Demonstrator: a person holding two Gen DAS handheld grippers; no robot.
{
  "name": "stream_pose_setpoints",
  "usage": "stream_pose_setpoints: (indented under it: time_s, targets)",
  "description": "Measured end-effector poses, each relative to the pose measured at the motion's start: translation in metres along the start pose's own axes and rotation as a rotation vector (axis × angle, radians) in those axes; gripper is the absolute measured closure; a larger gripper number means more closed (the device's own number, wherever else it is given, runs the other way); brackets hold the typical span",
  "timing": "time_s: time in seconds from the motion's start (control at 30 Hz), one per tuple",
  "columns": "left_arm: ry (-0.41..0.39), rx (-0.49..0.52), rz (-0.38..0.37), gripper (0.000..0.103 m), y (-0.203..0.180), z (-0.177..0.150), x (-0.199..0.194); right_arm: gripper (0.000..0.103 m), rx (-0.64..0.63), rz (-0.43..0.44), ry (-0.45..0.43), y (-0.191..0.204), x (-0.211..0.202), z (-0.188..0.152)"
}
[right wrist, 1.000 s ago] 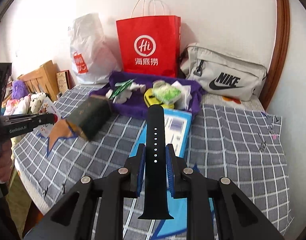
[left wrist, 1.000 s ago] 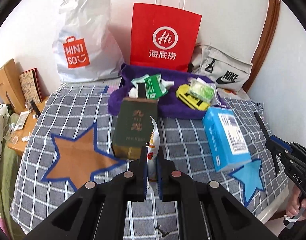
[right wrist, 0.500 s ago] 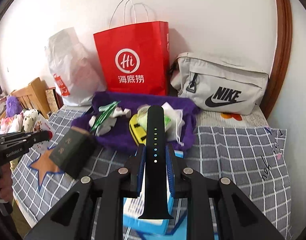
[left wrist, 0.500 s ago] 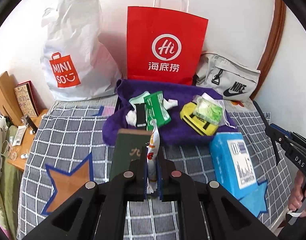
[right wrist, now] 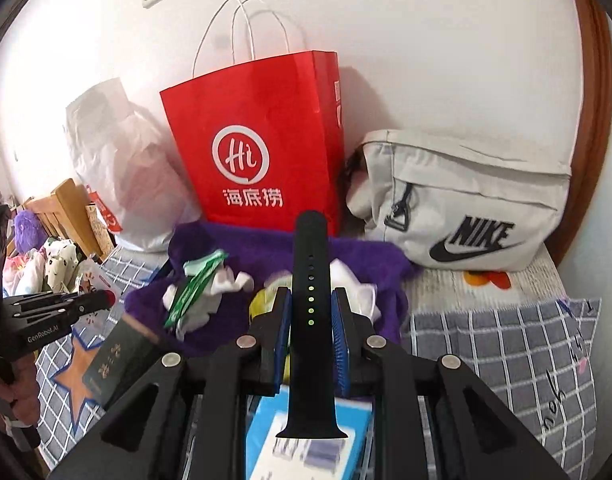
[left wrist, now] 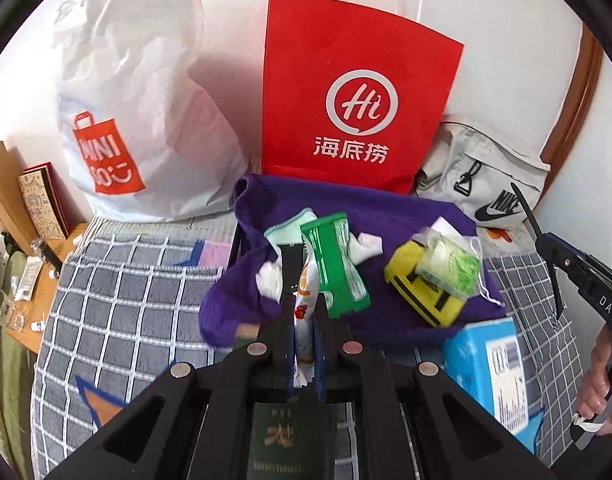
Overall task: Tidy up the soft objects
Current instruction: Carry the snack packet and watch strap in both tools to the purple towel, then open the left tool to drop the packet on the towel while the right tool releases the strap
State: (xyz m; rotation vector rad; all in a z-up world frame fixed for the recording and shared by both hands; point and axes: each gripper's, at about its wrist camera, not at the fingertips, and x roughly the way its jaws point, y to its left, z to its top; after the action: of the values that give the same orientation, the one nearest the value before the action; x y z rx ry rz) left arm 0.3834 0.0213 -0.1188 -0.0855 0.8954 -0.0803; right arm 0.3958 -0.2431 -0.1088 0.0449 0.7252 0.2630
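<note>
My left gripper point(left wrist: 304, 312) is shut on a small white and orange sachet point(left wrist: 306, 304), held just above the near edge of a purple towel point(left wrist: 345, 204). On the towel lie green packets point(left wrist: 335, 264), a yellow toy car point(left wrist: 425, 292) and a green-white pouch point(left wrist: 447, 266). My right gripper point(right wrist: 310, 300) is shut on a black watch strap point(right wrist: 310, 320) that stands upright, in front of the purple towel point(right wrist: 369, 256). The right gripper also shows at the right edge of the left wrist view point(left wrist: 545, 256).
A red paper bag point(left wrist: 357, 92), a white Miniso bag point(left wrist: 138, 92) and a grey Nike pouch point(right wrist: 465, 200) stand against the wall. A dark green box point(left wrist: 290, 440) and a blue box point(left wrist: 493, 376) lie on the checked bedspread point(left wrist: 126, 292). A wooden side table point(left wrist: 38, 248) is left.
Both grippers have moved forward toward the purple towel and the bags. The green box now lies under my left gripper. Both stay shut on their items.
</note>
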Motion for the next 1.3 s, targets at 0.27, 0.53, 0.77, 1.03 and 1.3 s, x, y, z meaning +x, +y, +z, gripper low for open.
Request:
stream_pose_setpoints:
  time_s: [0.27,0.53,0.77,1.03,1.3]
  targets:
    - [0.013,0.017,-0.002,0.095,0.000,0.026,0.033,0.083,-0.042,0.012,0.003,0.005,0.037,0.024]
    - [0.036,0.026,-0.019,0.095,-0.003,0.046,0.070,0.083,-0.037,0.043,0.068,-0.003,0.077,0.018]
    - [0.080,0.011,-0.087,0.095,-0.007,0.052,0.100,0.083,-0.062,0.060,0.126,-0.003,0.095,0.009]
    - [0.097,-0.011,-0.191,0.095,-0.002,0.051,0.104,0.083,-0.060,0.057,0.170,-0.009,0.110,0.004]
    - [0.098,0.007,-0.218,0.094,-0.012,0.047,0.105,0.083,-0.060,0.056,0.190,-0.007,0.120,0.003]
